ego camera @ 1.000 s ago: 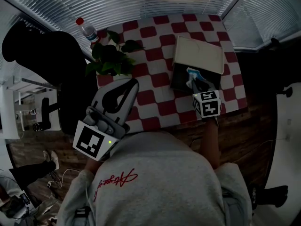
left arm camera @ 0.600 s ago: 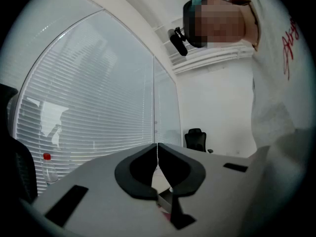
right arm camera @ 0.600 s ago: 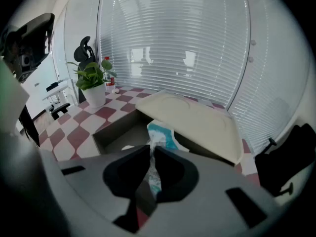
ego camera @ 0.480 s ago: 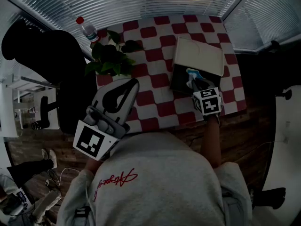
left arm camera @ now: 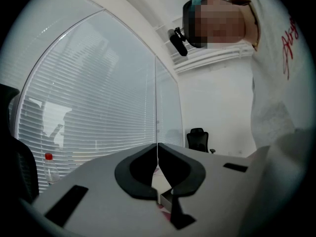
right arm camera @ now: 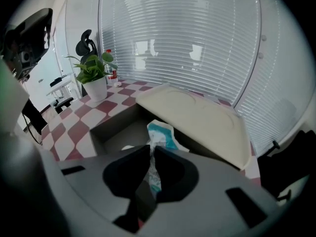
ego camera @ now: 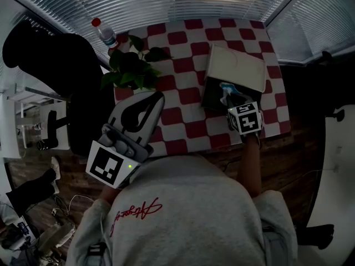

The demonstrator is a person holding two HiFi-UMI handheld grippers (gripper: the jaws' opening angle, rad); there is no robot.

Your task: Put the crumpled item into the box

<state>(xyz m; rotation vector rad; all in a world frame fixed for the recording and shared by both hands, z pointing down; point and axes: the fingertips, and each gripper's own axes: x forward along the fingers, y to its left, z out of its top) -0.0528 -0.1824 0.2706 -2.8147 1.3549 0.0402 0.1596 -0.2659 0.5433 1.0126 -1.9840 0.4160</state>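
The crumpled item, white and teal, hangs over the near part of the open dark box, pinched by my right gripper. In the right gripper view the jaws are shut on the crumpled item, with the box's hollow just below and beyond it. The box's cream lid lies folded back on the far side. My left gripper is held over the table's front left edge; its jaws are shut with nothing in them and point at the window blinds.
A red-and-white checked cloth covers the table. A potted plant and a red-capped bottle stand at the far left corner. A dark office chair is left of the table. Blinds line the far side.
The right gripper with the crumpled item has edged slightly farther over the box. The left gripper has stayed where it was.
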